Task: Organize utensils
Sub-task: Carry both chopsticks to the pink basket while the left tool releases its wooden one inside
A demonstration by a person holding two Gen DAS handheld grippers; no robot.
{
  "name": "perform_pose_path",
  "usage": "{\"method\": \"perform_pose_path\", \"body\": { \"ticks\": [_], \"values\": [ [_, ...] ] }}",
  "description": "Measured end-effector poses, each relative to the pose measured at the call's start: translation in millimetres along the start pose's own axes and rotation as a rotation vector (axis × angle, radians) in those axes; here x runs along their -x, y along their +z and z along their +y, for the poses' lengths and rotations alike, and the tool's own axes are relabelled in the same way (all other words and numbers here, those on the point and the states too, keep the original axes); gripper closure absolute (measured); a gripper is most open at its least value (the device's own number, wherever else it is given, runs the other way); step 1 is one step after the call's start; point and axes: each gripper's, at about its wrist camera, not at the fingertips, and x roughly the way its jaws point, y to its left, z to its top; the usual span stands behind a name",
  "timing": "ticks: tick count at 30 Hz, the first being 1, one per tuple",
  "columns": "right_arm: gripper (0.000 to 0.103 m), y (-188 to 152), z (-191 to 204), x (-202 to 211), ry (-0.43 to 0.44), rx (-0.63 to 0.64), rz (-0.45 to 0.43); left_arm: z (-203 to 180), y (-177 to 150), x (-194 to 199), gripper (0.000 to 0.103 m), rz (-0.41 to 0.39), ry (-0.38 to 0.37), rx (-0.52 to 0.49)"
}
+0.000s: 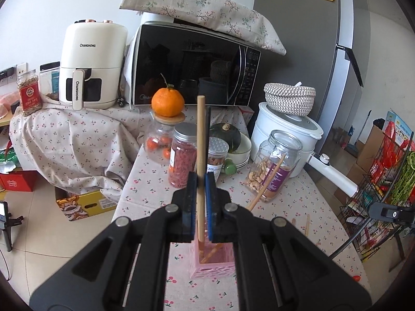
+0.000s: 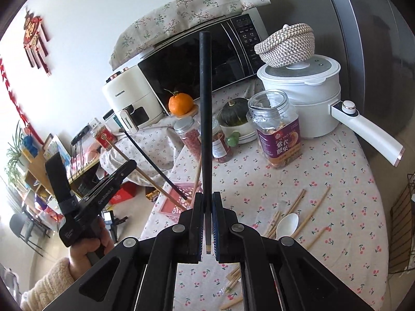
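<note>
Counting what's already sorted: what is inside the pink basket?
Pink basket: a few wooden chopsticks lean inside. The left hand-held gripper covers its upper part, so no exact count.

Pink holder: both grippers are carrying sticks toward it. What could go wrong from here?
1. The left gripper pinches a wooden chopstick and a black one together; on release one may miss the pink holder.
2. The right gripper grips its black chopstick near the end, so it could pivot or slip.
3. Both converge on the holder; the long sticks could cross or tip it.

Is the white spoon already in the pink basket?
No, the white spoon lies on the tablecloth among loose chopsticks, apart from the pink basket.
</note>
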Motion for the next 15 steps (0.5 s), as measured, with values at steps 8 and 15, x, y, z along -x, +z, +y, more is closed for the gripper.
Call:
{"method": "perform_pose_path", "body": {
  "ticks": [8, 15],
  "values": [
    [0.097, 0.5, 12.0, -4.9, 0.026, 0.015, -0.008, 0.7, -3.9, -19.2, 0.064, 0.097, 0.011, 0.035],
    [0.097, 13.5, 30.0, -11.4, 0.026, 0.024, -0.030, 3.9, -2.2, 1.5, 0.034, 0.168, 0.090, 0.020]
  ]
}}
